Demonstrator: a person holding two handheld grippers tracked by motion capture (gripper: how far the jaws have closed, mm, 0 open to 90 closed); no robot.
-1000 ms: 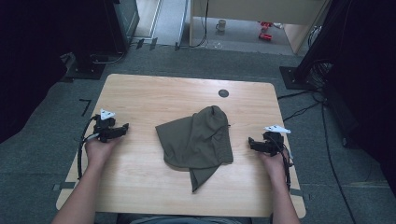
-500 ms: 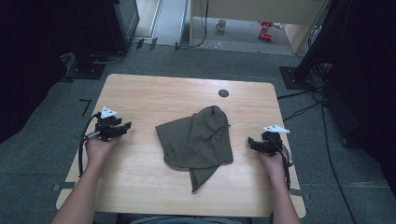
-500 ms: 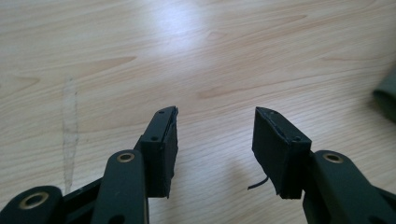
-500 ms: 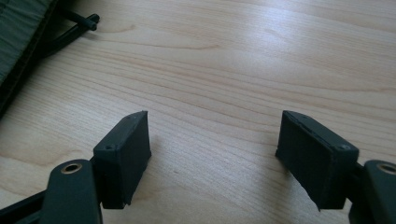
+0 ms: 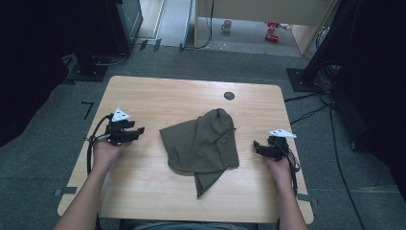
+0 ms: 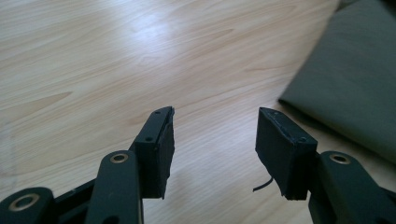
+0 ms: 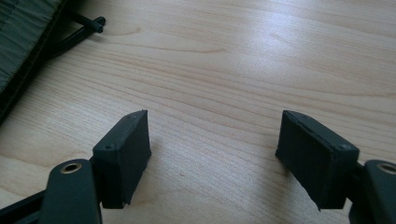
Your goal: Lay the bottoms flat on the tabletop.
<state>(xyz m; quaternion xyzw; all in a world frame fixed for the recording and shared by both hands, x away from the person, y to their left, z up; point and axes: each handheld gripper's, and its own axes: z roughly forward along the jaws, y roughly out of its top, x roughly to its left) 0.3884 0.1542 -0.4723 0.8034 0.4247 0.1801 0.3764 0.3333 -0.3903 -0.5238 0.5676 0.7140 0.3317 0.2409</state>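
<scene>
Your left gripper (image 5: 139, 130) has lifted since a second ago; its jaws, just opening, stand apart and empty. Your right gripper (image 5: 256, 145) is also apart, empty. The olive garment (image 5: 203, 143) lies crumpled between them, untouched: approach an edge next.

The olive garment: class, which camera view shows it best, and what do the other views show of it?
The high view: the whole crumpled garment lies mid-table, between the two grippers, with a narrow end pointing toward the person. The left gripper view catches a flat olive edge at its right. The right gripper view shows a ribbed corner and a dark drawcord.
</scene>
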